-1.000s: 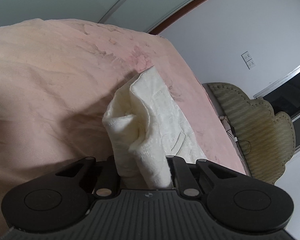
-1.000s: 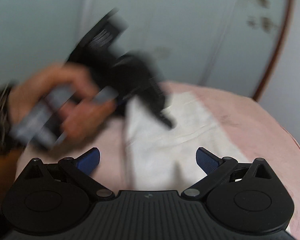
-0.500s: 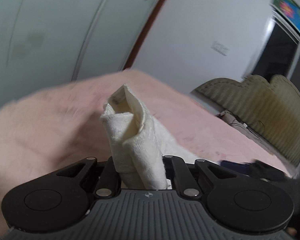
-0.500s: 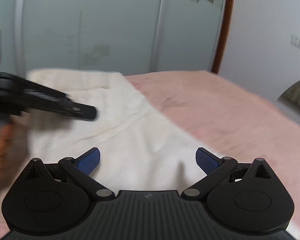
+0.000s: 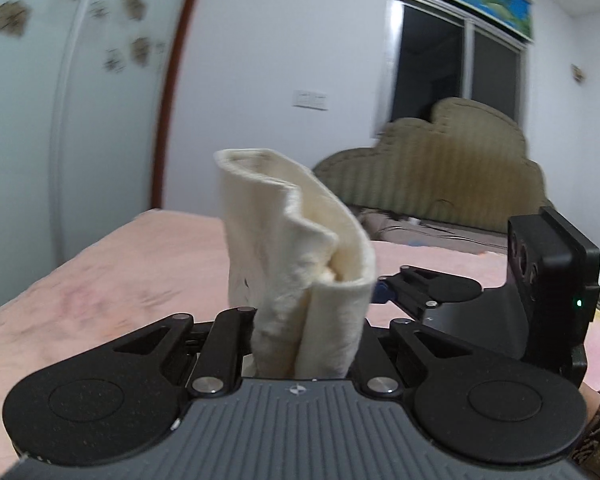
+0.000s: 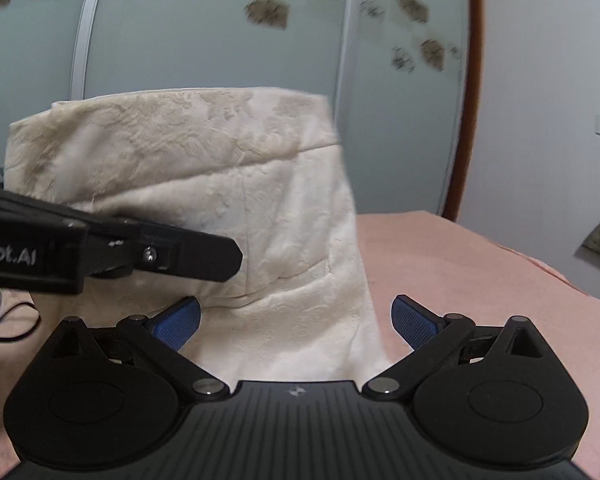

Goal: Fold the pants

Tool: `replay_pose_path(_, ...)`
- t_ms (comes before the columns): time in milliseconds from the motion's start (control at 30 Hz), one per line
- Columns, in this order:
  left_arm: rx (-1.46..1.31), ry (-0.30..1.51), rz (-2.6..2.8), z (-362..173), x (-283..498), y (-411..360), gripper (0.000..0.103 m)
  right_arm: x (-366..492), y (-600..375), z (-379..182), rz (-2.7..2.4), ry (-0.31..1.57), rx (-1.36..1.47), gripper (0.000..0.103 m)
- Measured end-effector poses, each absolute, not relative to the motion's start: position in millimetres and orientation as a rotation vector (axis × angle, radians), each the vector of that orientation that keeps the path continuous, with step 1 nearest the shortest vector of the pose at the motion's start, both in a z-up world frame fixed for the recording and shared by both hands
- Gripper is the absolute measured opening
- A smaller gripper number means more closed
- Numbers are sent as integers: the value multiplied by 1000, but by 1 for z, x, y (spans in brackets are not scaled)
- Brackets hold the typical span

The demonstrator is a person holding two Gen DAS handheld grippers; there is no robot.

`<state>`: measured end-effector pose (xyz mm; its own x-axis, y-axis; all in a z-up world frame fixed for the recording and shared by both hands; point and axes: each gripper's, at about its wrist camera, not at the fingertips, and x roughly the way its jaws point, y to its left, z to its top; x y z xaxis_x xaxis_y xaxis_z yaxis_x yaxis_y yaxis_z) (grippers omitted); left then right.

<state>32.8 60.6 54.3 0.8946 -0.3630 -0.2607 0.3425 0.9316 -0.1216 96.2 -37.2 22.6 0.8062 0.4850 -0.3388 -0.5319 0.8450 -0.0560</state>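
Pants lifted over bed
Left hand-held gripper (image 5: pixel 306 344) pinches bunched pants (image 5: pixel 300 264); right hand-held gripper (image 6: pixel 296 322) spread before them above the bed (image 6: pixel 460 264); lower cloth hidden.

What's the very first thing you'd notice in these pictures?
The cream pants, lifted above the pink bed in the middle of the right view. The left gripper pinches a bunched fold of them, while the right gripper waits open, its blue fingers apart.

Left claw (image 5: pixel 306 344) fingertips hidden by pants (image 5: pixel 300 264).
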Motion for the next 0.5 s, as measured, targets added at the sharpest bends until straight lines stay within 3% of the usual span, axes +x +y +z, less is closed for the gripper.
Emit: replay_pose_path(500, -5, 377, -634, 20, 21, -103, 18, 33, -182, 2, 362, 363, -85, 103)
